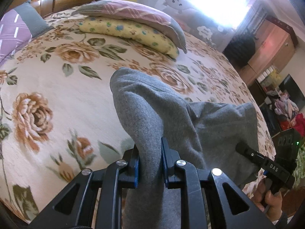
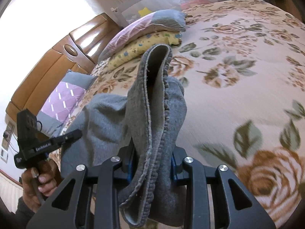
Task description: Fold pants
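Grey fleece pants [image 1: 152,114] bunched, pinched by L gripper [image 1: 150,162] & R gripper [image 2: 152,164].

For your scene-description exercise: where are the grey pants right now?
The grey pants are held up above the floral bedspread, pinched in both the left tongs and the right tongs, in front of the stacked pillows.

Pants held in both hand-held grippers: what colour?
Plain grey pants, hem stitching clearest in the right wrist view.
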`<act>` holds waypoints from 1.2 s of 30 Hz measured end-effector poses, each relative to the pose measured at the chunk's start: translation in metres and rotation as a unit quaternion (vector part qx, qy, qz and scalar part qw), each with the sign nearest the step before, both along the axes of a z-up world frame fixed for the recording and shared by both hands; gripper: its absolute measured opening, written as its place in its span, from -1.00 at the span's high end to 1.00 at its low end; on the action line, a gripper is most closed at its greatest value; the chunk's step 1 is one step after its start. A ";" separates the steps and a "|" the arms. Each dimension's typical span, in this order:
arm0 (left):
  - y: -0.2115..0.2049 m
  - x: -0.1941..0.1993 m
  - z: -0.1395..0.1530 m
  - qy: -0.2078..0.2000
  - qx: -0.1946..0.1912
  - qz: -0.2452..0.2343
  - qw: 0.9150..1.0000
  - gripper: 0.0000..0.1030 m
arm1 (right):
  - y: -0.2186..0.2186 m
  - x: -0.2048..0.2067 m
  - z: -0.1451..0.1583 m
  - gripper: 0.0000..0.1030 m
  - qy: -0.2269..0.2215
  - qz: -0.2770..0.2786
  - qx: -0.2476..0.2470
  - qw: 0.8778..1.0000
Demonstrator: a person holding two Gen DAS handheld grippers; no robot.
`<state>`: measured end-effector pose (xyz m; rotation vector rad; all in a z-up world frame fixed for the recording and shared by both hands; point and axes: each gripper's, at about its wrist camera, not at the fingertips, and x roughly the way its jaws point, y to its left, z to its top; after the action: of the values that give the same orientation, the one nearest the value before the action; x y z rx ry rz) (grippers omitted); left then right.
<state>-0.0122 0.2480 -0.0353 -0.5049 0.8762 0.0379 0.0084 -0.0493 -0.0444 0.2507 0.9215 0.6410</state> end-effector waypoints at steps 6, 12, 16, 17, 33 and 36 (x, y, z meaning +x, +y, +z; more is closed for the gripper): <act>0.024 0.010 -0.009 0.007 -0.003 0.017 1.000 0.66 | 0.027 0.024 -0.008 0.41 0.010 0.012 0.002 1.000; 0.034 0.016 -0.028 0.024 -0.007 0.018 1.000 0.66 | 0.037 0.038 -0.023 0.41 0.024 0.015 -0.005 1.000; 0.038 0.011 -0.047 0.038 -0.012 0.024 0.999 0.65 | 0.035 0.041 -0.039 0.39 0.037 0.013 -0.012 0.999; 0.040 0.010 -0.050 0.040 -0.018 0.025 0.999 0.65 | 0.033 0.042 -0.041 0.29 0.039 0.016 -0.012 0.999; 0.049 0.008 -0.086 0.047 -0.028 0.015 0.998 0.30 | 0.020 0.054 -0.072 -0.35 0.016 -0.012 -0.097 0.995; 0.050 0.007 -0.085 0.046 -0.031 0.017 0.998 0.29 | 0.017 0.057 -0.075 -0.38 0.028 -0.014 -0.082 0.996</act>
<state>-0.0049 0.2984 -0.1208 -0.5793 0.9605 0.0654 0.0653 -0.0326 -0.1189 0.1351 1.0174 0.5316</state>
